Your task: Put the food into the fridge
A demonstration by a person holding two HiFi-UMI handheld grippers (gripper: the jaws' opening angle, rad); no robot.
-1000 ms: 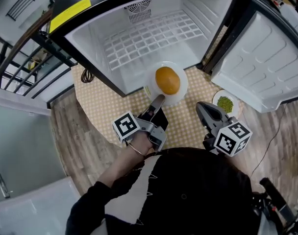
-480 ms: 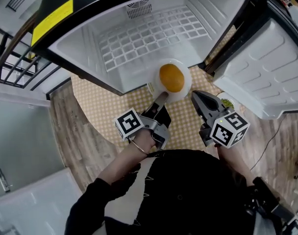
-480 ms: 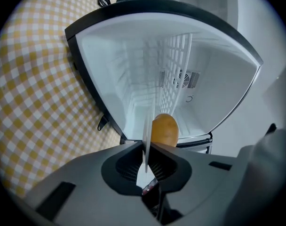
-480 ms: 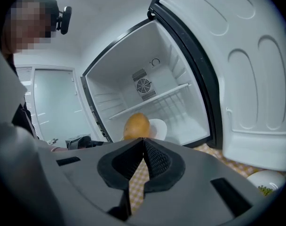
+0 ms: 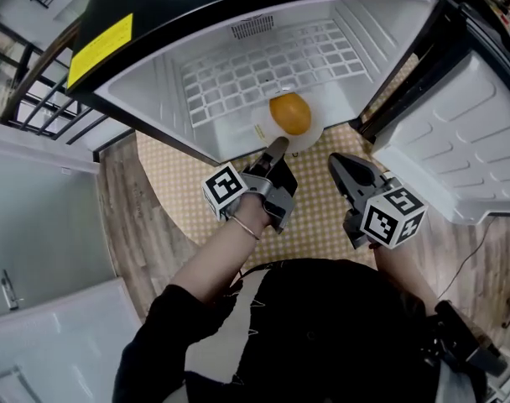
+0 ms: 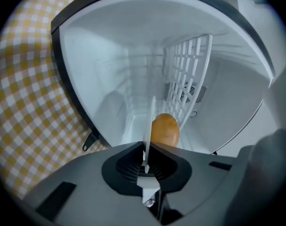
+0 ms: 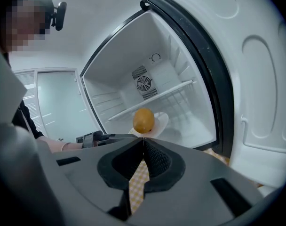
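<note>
A round orange-brown piece of food [image 5: 289,113] lies on a white plate [image 5: 310,135]. My left gripper [image 5: 276,148] is shut on the plate's near rim and holds it at the mouth of the open fridge [image 5: 158,99], above its floor. In the left gripper view the plate [image 6: 149,124] stands edge-on between the jaws, with the food [image 6: 165,130] to its right. My right gripper [image 5: 339,163] hovers to the right of the plate, shut with nothing in it. Its own view shows the food [image 7: 143,120] and plate [image 7: 162,121] beyond its closed tips [image 7: 143,141].
Inside the fridge a white wire shelf [image 5: 263,65] spans the compartment, with a fan grille [image 5: 252,28] behind it. The fridge door [image 5: 460,133] stands open at the right. A yellow-checked cloth [image 5: 314,217] covers the wooden floor [image 5: 125,225] in front.
My left gripper has carried the plate and food forward from above the checked cloth to the fridge's opening. My right gripper has shifted left, and the small plate of green food beside it is hidden.
</note>
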